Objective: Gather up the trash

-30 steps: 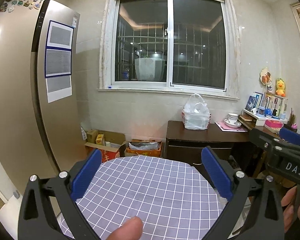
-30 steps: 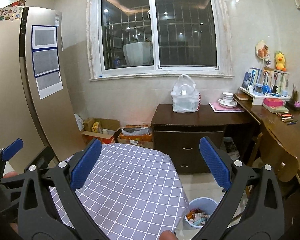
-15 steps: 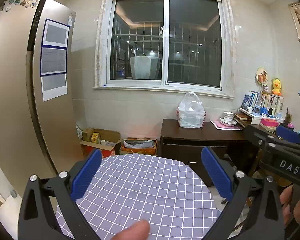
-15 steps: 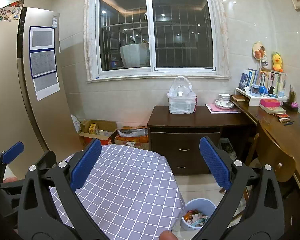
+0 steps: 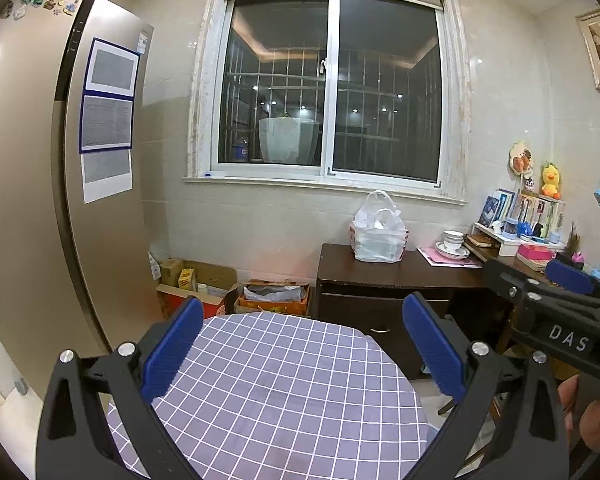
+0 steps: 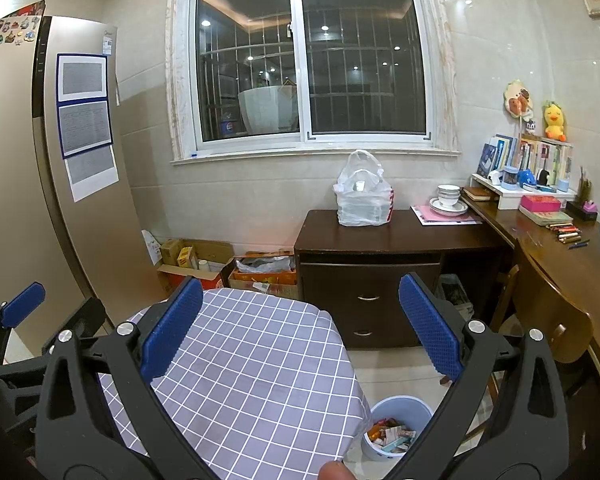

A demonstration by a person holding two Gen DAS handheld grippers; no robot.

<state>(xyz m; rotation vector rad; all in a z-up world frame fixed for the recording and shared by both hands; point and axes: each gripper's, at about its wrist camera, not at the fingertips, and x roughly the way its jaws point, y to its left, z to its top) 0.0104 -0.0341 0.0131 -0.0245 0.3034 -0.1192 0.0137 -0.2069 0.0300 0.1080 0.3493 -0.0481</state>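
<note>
Both claws hang released and empty above a round table (image 5: 284,392) in a purple checked cloth: left gripper (image 5: 300,344), right gripper (image 6: 298,330). No trash shows on the cloth. A pale blue wastebasket (image 6: 396,408) beside the table holds wrappers (image 6: 390,434). Judging by this, collecting looks finished, or the next move is finding remaining litter.

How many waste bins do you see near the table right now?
1. A light blue bin with wrappers inside stands on the floor beside the checked table, on the dark cabinet's side. Another could be hidden behind the table.
</note>
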